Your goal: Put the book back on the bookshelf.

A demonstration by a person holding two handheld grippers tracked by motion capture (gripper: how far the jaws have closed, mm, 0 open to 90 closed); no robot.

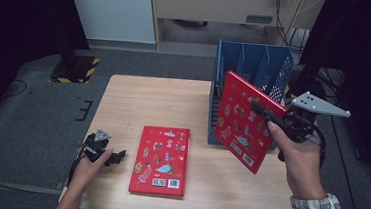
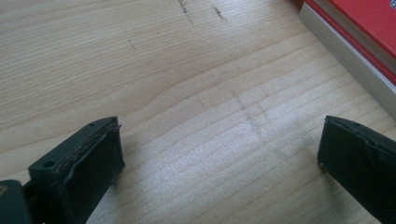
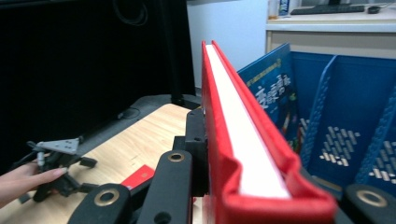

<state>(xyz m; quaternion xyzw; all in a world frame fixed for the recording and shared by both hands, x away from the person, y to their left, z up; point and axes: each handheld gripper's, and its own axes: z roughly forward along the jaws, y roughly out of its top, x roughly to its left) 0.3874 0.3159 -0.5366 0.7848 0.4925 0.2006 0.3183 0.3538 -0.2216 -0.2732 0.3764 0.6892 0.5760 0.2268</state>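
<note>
A red picture book (image 1: 160, 160) lies flat on the wooden table (image 1: 148, 101), front centre. Just left of it my left gripper (image 1: 118, 158) rests on the table, open and holding nothing. In the left gripper view its jaws (image 2: 219, 161) stand wide apart over bare wood, and the flat book's page edge (image 2: 348, 44) shows at top right. My right gripper (image 1: 261, 109) is shut on a second red book (image 1: 240, 121), held upright and tilted in front of the blue file rack (image 1: 257, 65). In the right gripper view that book (image 3: 243, 130) runs edge-on between the jaws.
The blue rack (image 3: 345, 116) has several slots; a blue book (image 3: 271, 86) stands in its left one. Beyond the table's far edge are grey floor, a stand base with yellow-black stripes (image 1: 76, 68) and dark curtains on both sides.
</note>
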